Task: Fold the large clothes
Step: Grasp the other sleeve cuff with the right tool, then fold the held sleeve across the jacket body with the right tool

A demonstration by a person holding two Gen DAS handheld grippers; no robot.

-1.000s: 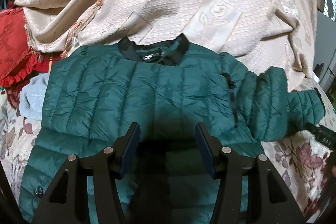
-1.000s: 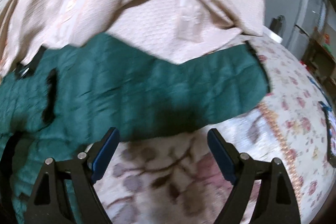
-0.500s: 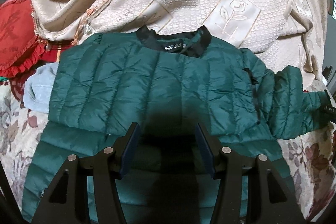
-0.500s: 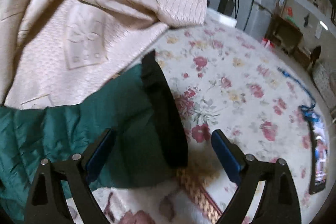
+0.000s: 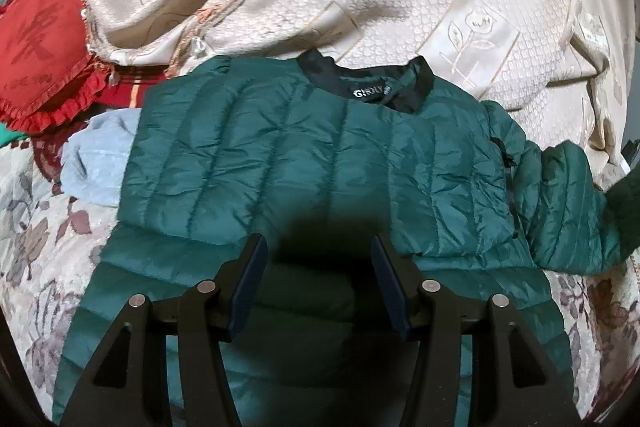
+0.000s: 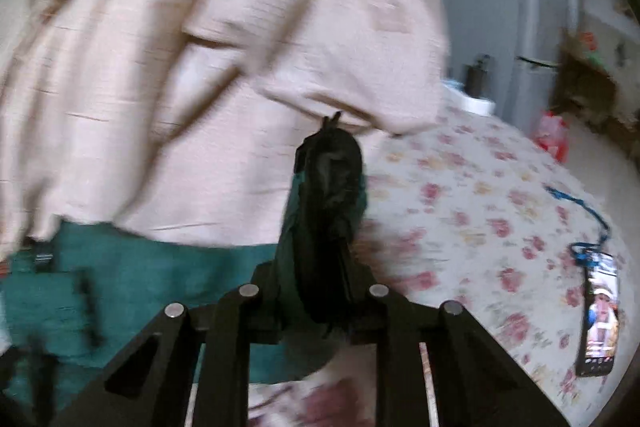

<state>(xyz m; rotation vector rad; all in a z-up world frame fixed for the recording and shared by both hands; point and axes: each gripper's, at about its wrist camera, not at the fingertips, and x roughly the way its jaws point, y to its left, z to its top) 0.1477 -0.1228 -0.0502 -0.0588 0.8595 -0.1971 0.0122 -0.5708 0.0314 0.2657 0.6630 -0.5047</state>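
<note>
While the green jacket [image 5: 312, 163] is lying flat on the bed [image 5: 24, 227], collar away from us, we are hovering our left gripper [image 5: 318, 269] over its lower middle, fingers wide apart and gripping nothing. On the right, we are clamping our right gripper [image 6: 320, 259] on the black sleeve cuff [image 6: 330, 171]. We judge the sleeve fold is underway; next we are carrying it across the body.

Green quilted jacket [image 5: 304, 163] lies flat on bed, black collar far side, one sleeve folded across, other sleeve's cuff [image 6: 332, 179] raised.
</note>
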